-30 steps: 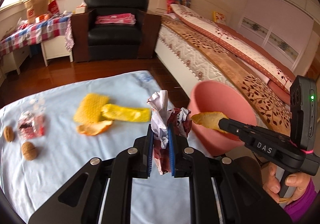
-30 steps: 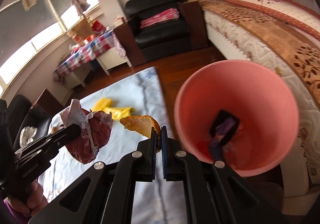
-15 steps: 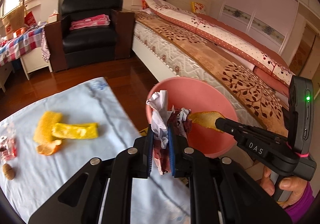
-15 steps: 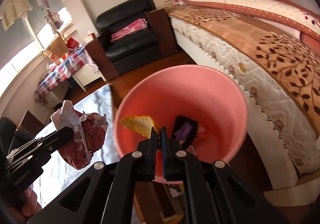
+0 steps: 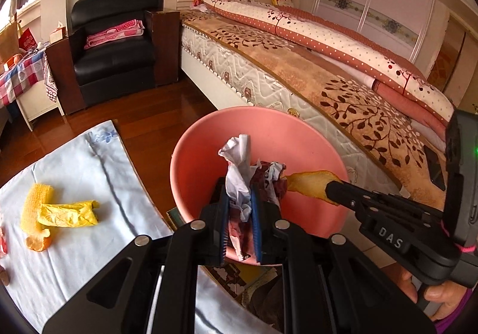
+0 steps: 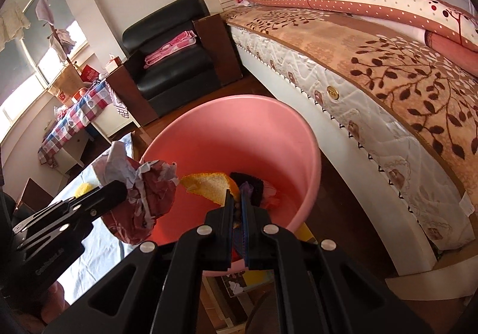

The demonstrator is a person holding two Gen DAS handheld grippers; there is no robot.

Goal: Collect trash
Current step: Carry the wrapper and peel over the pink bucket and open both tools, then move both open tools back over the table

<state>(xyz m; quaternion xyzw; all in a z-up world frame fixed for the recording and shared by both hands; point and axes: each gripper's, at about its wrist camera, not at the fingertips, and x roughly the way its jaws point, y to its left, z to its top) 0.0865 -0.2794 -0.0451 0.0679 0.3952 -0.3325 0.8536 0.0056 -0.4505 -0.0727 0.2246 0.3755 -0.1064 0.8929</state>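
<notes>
Both grippers hang over the pink bin [image 5: 206, 137]. Our left gripper [image 5: 240, 208] clamps a crumpled wrapper [image 5: 239, 161]; beside it, our right gripper [image 6: 236, 208] pinches an orange peel [image 6: 209, 184].

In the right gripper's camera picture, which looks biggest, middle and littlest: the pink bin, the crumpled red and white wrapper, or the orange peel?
1. pink bin: clearly biggest.
2. crumpled wrapper, in the left gripper.
3. orange peel, in the right gripper.
The wrapper and the peel both hang near the camera, so their order is less sure.
</notes>
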